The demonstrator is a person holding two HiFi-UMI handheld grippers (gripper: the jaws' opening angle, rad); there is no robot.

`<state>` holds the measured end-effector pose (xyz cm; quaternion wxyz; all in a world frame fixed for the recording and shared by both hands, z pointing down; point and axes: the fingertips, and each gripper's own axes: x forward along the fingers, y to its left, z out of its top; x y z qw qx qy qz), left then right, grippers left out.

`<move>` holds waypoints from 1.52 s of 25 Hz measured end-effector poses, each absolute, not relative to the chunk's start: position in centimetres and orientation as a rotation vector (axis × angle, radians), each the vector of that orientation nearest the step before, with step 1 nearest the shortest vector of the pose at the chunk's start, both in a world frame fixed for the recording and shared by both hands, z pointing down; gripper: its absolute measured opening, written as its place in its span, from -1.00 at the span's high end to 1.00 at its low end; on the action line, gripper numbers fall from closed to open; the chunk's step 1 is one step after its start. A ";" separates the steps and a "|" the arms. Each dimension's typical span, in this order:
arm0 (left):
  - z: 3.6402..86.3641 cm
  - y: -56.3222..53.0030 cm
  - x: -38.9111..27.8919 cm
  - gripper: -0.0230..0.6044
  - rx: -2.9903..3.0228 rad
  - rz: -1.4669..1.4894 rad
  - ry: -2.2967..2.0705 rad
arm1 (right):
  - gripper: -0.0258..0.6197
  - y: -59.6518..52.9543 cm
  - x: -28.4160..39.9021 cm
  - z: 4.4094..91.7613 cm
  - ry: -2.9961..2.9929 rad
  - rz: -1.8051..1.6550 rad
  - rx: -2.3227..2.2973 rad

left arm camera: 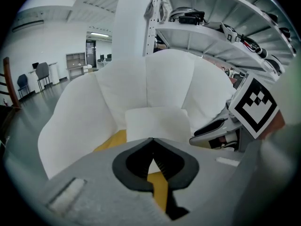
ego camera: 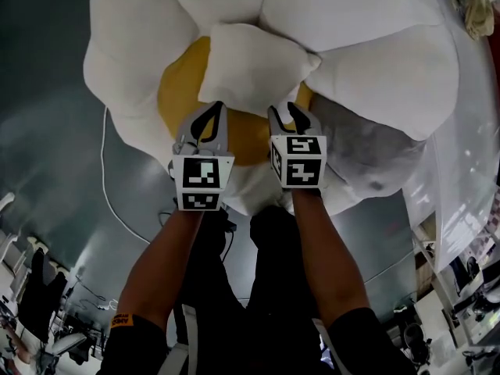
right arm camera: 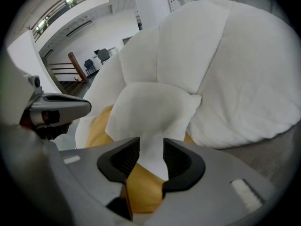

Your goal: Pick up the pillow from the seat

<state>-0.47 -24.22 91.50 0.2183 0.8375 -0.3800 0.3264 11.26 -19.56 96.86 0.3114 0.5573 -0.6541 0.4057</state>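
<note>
A: Around the yellow seat, what else?
B: Ringed by fat white petal cushions behind and at both sides. Next to the seat, a grey cushion. Out on the dark floor, well away from the seat, a thin white cable.
A: In the way of the pillow?
B: Hemmed in only at the back: tucked against the petals behind the seat. Near edge bare, facing both tools.
A: Seen in one view and not another?
B: From the head view, looking down: the whole flower shape, two forearms, the marker cubes. From the left gripper view: a shelving rack loaded with gear, rising behind the seat, and office chairs far beyond it. From the right gripper view: a wooden stair rail, also far beyond the seat.
A: And the pillow's look?
B: White, square, plump, softly creased, with pointed corners. Lying on the seat's back half, turned cornerwise, one corner aimed toward the seat's front.
A: Tools?
B: Left tool: tips closed together, nothing pinched, hovering over the seat's front. Right tool: spread wide, the pillow's near corner showing through the gap, pads clear of it.
</note>
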 end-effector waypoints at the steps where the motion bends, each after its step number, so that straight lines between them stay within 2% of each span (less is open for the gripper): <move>1: 91.6 -24.3 -0.5 0.92 2.319 0.905 -1.051 | 0.43 -19.5 11.2 97.2 -1.721 1.076 1.468; 11: 92.4 -25.3 -0.2 0.92 2.329 0.913 -1.021 | 0.48 -20.4 10.8 99.3 -1.691 1.101 1.437; 22: 91.4 -25.6 -1.2 0.92 2.312 0.909 -1.025 | 0.84 -20.9 9.9 98.3 -1.695 1.097 1.429; 31: 86.3 -25.6 -0.4 0.92 2.304 0.866 -1.045 | 0.85 -21.9 11.0 92.6 -1.711 1.068 1.467; 38: 78.2 -25.8 -2.2 0.92 2.293 0.850 -1.086 | 0.85 -22.0 9.7 84.4 -1.721 1.049 1.483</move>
